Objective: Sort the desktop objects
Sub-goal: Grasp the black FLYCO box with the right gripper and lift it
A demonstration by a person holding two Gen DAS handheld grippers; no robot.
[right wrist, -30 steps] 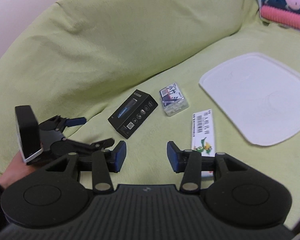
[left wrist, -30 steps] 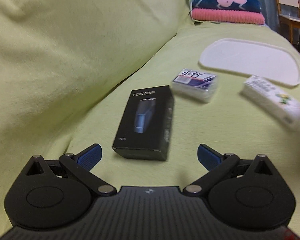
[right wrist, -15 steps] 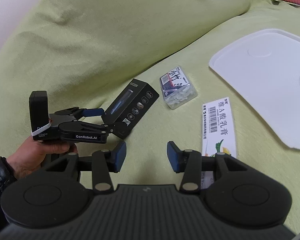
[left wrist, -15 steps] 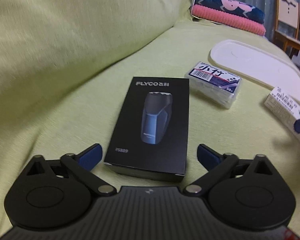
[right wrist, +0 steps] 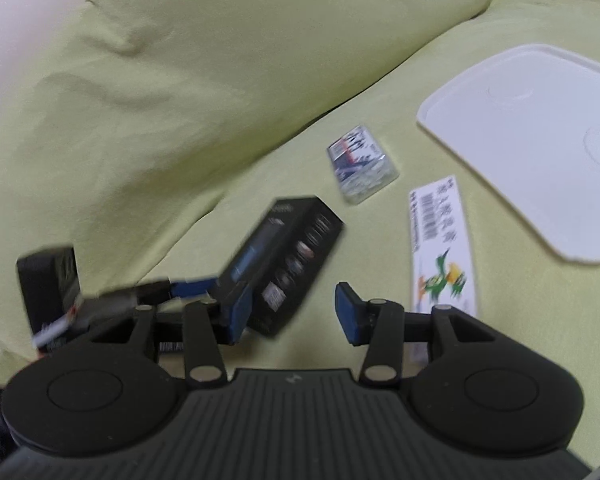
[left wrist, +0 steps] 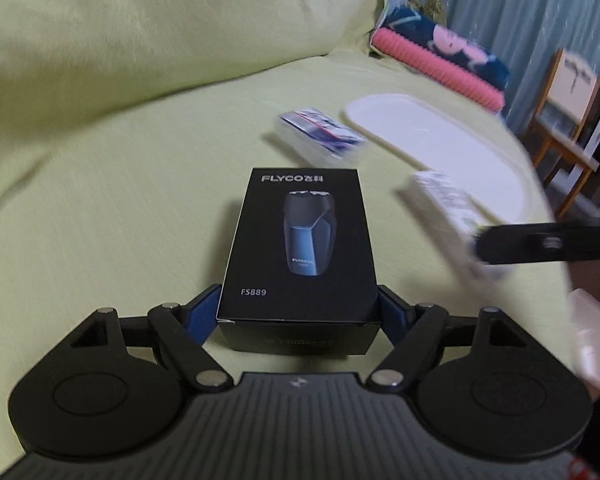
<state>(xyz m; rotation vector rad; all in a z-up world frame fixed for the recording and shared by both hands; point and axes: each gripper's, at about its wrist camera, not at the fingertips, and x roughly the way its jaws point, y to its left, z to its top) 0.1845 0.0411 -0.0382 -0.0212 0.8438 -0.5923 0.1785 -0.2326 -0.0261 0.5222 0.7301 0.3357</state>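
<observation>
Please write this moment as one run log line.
left gripper: closing on black shaver box | right gripper: opening, nothing between | white tray: bare

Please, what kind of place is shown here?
Probably a living room or bedroom at home: the objects lie on a soft seat under a green cover, with folded towels and a wooden chair behind.

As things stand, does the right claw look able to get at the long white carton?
Probably yes: the right claw, jaws opening with nothing between them, sits just beside the long white carton; bare cloth lies around it, and the left claw is busy on the black box.
</observation>
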